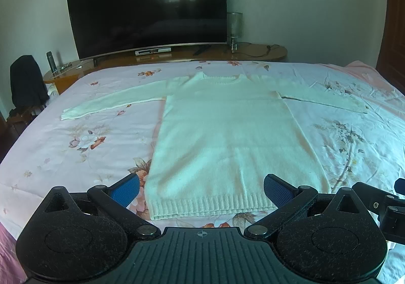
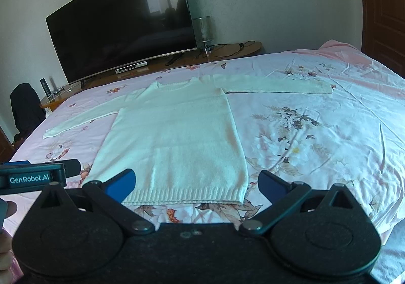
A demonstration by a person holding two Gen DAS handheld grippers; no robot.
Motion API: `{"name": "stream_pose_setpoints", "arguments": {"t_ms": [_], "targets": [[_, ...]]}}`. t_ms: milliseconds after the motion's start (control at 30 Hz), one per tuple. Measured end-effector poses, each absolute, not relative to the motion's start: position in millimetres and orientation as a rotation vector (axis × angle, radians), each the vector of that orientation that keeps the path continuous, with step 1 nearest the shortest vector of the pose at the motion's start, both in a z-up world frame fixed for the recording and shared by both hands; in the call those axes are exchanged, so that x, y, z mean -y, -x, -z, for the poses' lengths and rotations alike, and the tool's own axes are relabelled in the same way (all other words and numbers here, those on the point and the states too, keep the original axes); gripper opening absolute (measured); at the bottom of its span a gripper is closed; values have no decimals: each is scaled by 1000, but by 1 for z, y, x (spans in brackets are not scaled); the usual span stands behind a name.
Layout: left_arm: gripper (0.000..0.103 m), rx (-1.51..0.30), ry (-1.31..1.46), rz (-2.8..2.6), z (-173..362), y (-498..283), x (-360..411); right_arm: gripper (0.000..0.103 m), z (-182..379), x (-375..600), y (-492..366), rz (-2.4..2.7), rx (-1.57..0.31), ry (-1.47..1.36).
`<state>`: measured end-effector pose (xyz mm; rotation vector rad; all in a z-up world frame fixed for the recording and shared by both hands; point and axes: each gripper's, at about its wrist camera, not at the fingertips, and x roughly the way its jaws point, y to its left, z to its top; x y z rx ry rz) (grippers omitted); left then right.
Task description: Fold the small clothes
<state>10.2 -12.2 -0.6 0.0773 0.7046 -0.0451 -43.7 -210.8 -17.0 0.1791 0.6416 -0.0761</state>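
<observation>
A white knitted sweater (image 1: 222,132) (image 2: 174,137) lies flat on the bed, hem towards me, collar at the far end, both sleeves spread out to the sides. My left gripper (image 1: 201,189) hovers open above the hem, its blue pads (image 1: 126,190) wide apart and holding nothing. My right gripper (image 2: 195,186) is also open just in front of the hem's right half, with nothing between its blue pads (image 2: 121,186). In the right wrist view the left gripper's body (image 2: 38,176) shows at the left edge.
The bed carries a pink floral sheet (image 1: 76,147) (image 2: 316,137). Beyond its far edge stands a wooden console (image 1: 253,52) with a large dark television (image 1: 149,10), a lamp (image 1: 235,30) and cables. A dark garment on a chair (image 1: 26,81) is at the left. A wooden door (image 2: 382,5) is at the right.
</observation>
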Motion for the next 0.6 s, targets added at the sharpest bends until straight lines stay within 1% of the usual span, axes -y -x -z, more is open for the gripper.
{"name": "stream_pose_setpoints", "arguments": {"t_ms": [600], "targets": [[103, -714, -74, 40, 3, -11, 14, 103, 18, 212, 41, 64, -645, -181]]}}
